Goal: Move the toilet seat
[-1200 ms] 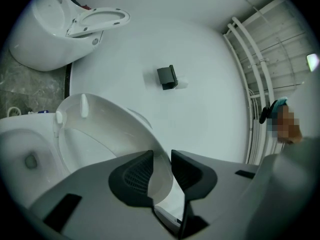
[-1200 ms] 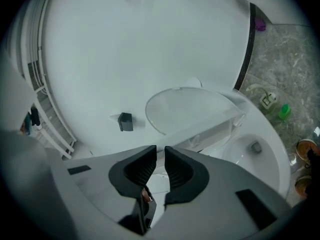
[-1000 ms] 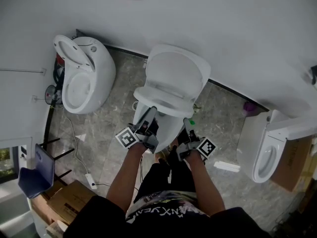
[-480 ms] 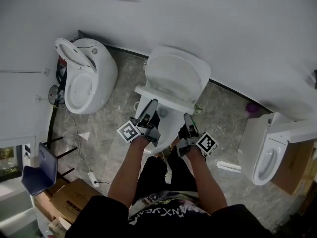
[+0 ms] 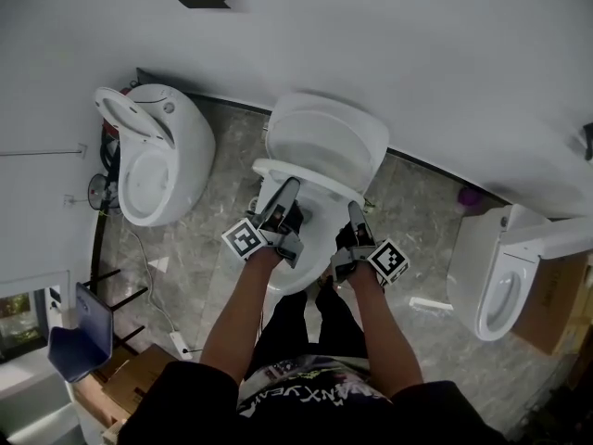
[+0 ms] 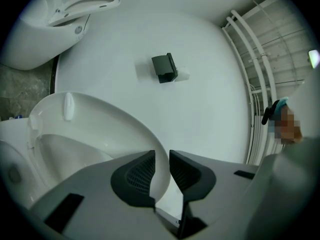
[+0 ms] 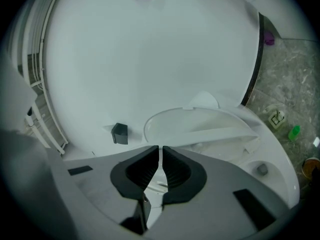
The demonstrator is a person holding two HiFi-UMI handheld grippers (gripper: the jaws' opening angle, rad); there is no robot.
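Black short-sleeved top [image 5: 185, 406] with pale lettering [image 5: 296, 394]; left gripper [image 5: 291, 188] and right gripper [image 5: 353, 209] grey, black-padded, with checkered marker cubes [image 5: 243, 239]

Left gripper [image 6: 160, 160] on toilet seat [image 6: 115, 119].
Jaws, just closed further, pinch its rim at six o'clock; seat curves toward nine.

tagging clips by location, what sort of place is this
Likely a toilet showroom or test room, not a home bathroom: three toilets stand along one wall, with cardboard boxes on the floor.
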